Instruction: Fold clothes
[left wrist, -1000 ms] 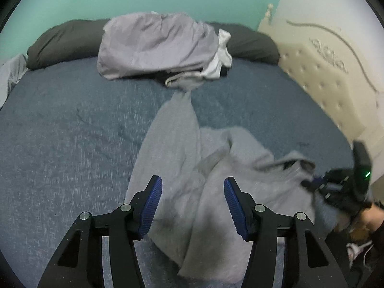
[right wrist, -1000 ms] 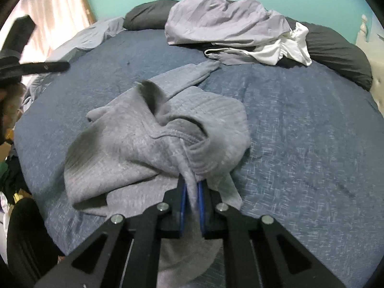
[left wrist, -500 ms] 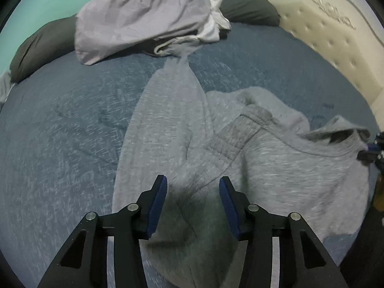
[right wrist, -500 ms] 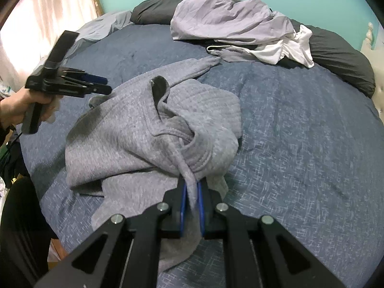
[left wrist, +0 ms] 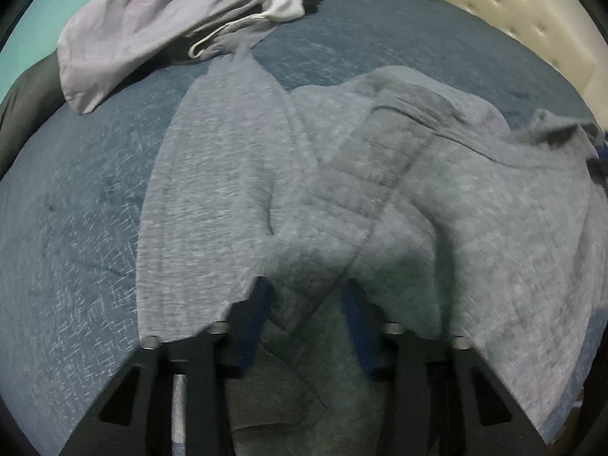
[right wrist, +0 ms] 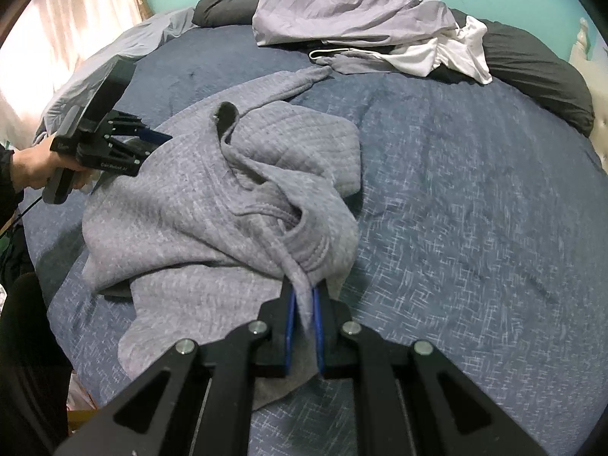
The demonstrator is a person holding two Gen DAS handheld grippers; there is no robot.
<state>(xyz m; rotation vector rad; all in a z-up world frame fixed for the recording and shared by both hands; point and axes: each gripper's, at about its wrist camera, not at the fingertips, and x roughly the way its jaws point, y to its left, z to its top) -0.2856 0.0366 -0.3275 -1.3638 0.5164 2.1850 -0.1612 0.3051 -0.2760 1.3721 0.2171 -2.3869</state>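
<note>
Blue bed (right wrist: 475,209), teal wall behind. One grey hoodie (right wrist: 212,197) bunched ahead of me. My left gripper (left wrist: 307,304) has dropped in since a second ago: jaws wide, now straddling fabric, nothing clamped. Right gripper (right wrist: 303,313) pinched on its edge. Spread next. Beyond: one clothes pile (right wrist: 364,19), two dark pillows.

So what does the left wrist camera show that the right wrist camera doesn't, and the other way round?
Only the left wrist view shows the cream padded headboard and the left claw from behind, open, with sweater fabric bunched between its blue pads.

Only the right wrist view shows the curtain, the person's left hand, and the right claw shut on a fold of the sweater.

Both show the grey sweater, the blue bedspread, the clothes pile and the dark pillow.
</note>
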